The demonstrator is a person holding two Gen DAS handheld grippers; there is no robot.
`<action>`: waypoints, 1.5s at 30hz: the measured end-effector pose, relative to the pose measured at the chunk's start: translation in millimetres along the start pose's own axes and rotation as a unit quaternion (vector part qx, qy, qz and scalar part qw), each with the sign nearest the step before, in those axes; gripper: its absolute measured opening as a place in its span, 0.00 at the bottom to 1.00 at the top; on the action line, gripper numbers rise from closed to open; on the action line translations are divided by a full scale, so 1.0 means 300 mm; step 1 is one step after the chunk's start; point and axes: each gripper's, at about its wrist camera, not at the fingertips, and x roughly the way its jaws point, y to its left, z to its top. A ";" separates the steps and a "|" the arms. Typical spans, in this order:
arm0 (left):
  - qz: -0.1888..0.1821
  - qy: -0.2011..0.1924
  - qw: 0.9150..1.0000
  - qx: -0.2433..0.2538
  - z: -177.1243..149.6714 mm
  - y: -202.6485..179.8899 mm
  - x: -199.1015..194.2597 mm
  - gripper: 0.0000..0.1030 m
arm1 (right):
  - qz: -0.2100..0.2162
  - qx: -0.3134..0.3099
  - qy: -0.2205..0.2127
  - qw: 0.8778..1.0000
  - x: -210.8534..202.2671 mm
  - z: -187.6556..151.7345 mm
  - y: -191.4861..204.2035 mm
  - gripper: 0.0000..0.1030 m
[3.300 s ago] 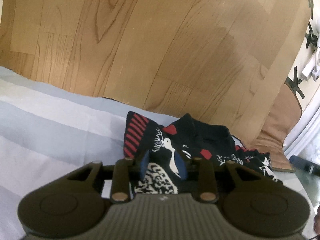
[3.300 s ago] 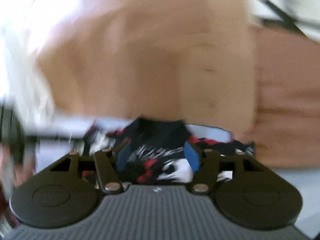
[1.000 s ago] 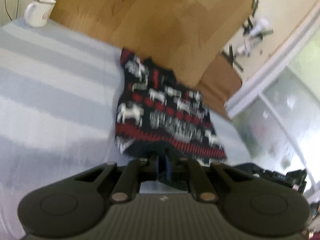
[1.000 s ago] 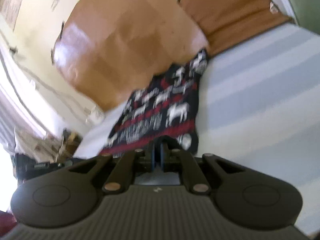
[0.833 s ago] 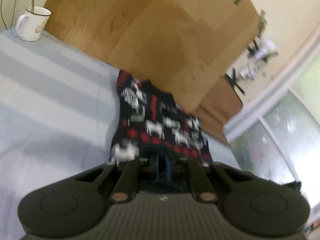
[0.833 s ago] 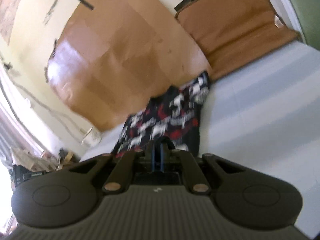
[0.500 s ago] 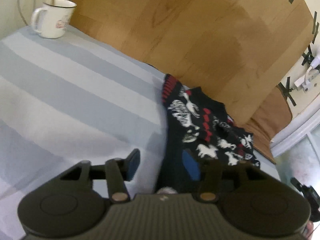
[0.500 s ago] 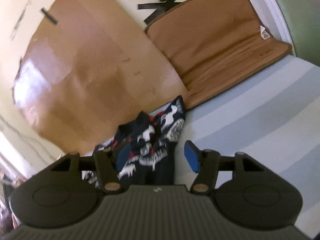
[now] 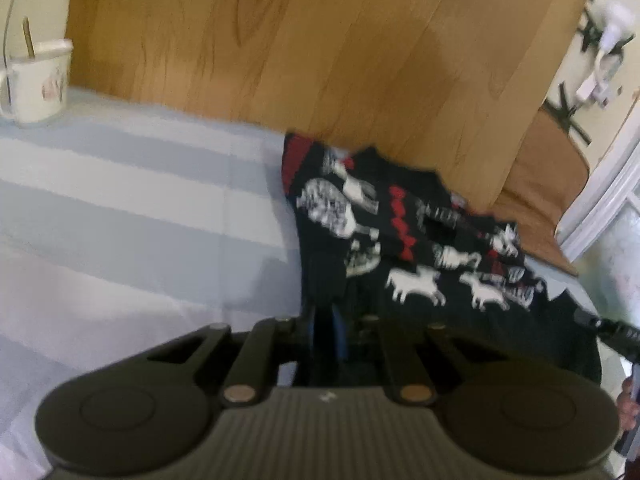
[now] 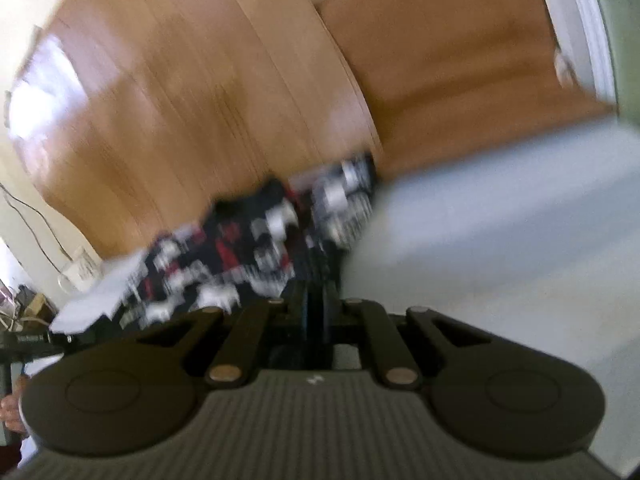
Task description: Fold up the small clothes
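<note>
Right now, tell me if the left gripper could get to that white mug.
Probably yes, once freed: the left gripper is shut on the dark sweater, and only bare striped cloth lies toward the mug.

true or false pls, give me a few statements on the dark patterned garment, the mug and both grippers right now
1. The left gripper is shut on the near edge of the black knitted garment with red and white animal patterns. True.
2. The right gripper stands wide open above the garment. False: it is shut on the garment's dark edge.
3. The white mug with a stick in it stands on the garment. False: it stands apart, at the far left of the pale striped cloth.
4. The garment lies against the upright wood-grain board. True.
5. The garment is plain grey. False: it is black, red and white.
</note>
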 end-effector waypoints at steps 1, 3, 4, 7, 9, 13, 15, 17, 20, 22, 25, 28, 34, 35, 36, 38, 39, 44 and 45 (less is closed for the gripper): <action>-0.008 -0.013 1.000 -0.006 0.004 0.008 -0.016 0.08 | 0.002 -0.006 -0.014 1.000 -0.011 0.011 0.010 0.09; -0.013 -0.022 0.999 -0.023 0.018 0.028 -0.018 0.08 | 0.006 -0.011 -0.029 0.999 0.004 0.028 0.025 0.09; -0.003 -0.019 0.999 -0.027 0.026 0.027 0.000 0.08 | -0.003 -0.014 -0.024 1.000 0.039 0.032 0.034 0.09; 0.051 -0.004 0.999 -0.005 0.026 0.011 0.097 0.08 | -0.050 -0.019 0.030 0.998 0.174 0.012 0.018 0.13; 0.072 -0.002 0.997 -0.001 0.019 0.014 0.110 0.14 | -0.045 0.002 0.042 0.998 0.188 -0.005 -0.013 0.28; 0.056 -0.015 0.998 -0.016 0.020 0.054 -0.008 0.43 | 0.021 0.068 0.011 0.997 -0.007 -0.009 -0.074 0.45; 0.033 -0.014 0.999 -0.034 0.006 0.089 -0.082 0.48 | 0.033 0.058 0.002 0.998 -0.116 -0.037 -0.081 0.50; 0.008 -0.002 0.999 -0.052 -0.018 0.115 -0.138 0.61 | 0.045 0.043 0.001 0.998 -0.211 -0.087 -0.085 0.51; -0.027 0.021 0.997 -0.066 -0.074 0.124 -0.180 0.71 | 0.043 0.015 0.011 0.999 -0.261 -0.162 -0.051 0.51; -0.048 0.038 0.996 -0.066 -0.108 0.106 -0.178 0.71 | 0.031 -0.011 0.027 0.999 -0.262 -0.194 -0.028 0.51; -0.053 0.056 0.995 -0.066 -0.141 0.065 -0.130 0.43 | 0.034 -0.014 0.044 0.998 -0.211 -0.214 -0.010 0.46; -0.021 0.056 0.995 -0.075 -0.131 0.054 -0.102 0.16 | 0.017 -0.045 0.038 0.998 -0.181 -0.194 0.036 0.12; -0.026 0.061 0.994 -0.091 -0.124 0.101 -0.116 0.15 | -0.059 -0.119 0.014 0.991 -0.252 -0.135 0.053 0.09; -0.019 0.068 0.994 -0.081 -0.132 0.090 -0.105 0.18 | -0.061 -0.117 0.033 0.991 -0.233 -0.149 0.045 0.10; -0.014 0.065 0.995 -0.073 -0.139 0.082 -0.105 0.20 | -0.059 -0.116 0.056 0.990 -0.206 -0.164 0.044 0.12; -0.016 0.065 0.995 -0.071 -0.142 0.079 -0.119 0.27 | -0.055 -0.114 0.074 0.989 -0.198 -0.183 0.039 0.25; -0.019 0.064 0.995 -0.074 -0.143 0.084 -0.131 0.32 | -0.058 -0.107 0.068 0.990 -0.213 -0.181 0.039 0.40; -0.015 0.043 0.997 -0.067 -0.140 0.112 -0.211 0.48 | -0.040 -0.037 0.016 0.998 -0.343 -0.126 -0.013 0.48; -0.009 0.031 0.998 -0.063 -0.129 0.114 -0.230 0.49 | -0.040 -0.032 0.008 0.999 -0.359 -0.113 -0.017 0.48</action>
